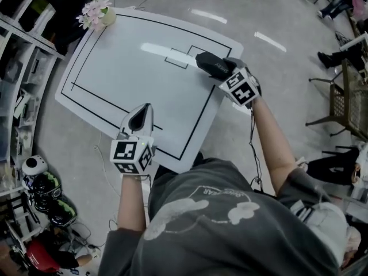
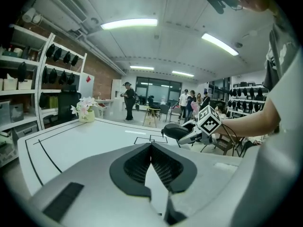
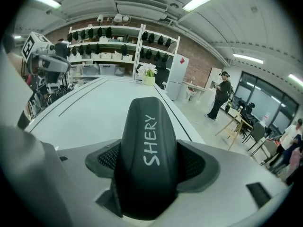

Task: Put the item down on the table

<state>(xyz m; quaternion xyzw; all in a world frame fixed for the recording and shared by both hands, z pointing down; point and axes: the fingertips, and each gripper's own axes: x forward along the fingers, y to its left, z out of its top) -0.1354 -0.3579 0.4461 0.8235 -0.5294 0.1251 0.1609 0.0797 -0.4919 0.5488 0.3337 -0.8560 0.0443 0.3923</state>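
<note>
The right gripper (image 1: 224, 68) hides the rear end of the black item (image 1: 208, 62) between its fingers.

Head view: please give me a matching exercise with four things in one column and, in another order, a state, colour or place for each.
Things:
1. left tongs
2. right tongs
3. case
4. flowers

Descriptions:
a. black with white letters
b. at the far left corner of the table
c. shut, empty
d. shut on the case

Pairs: 1-c, 2-d, 3-a, 4-b
</note>
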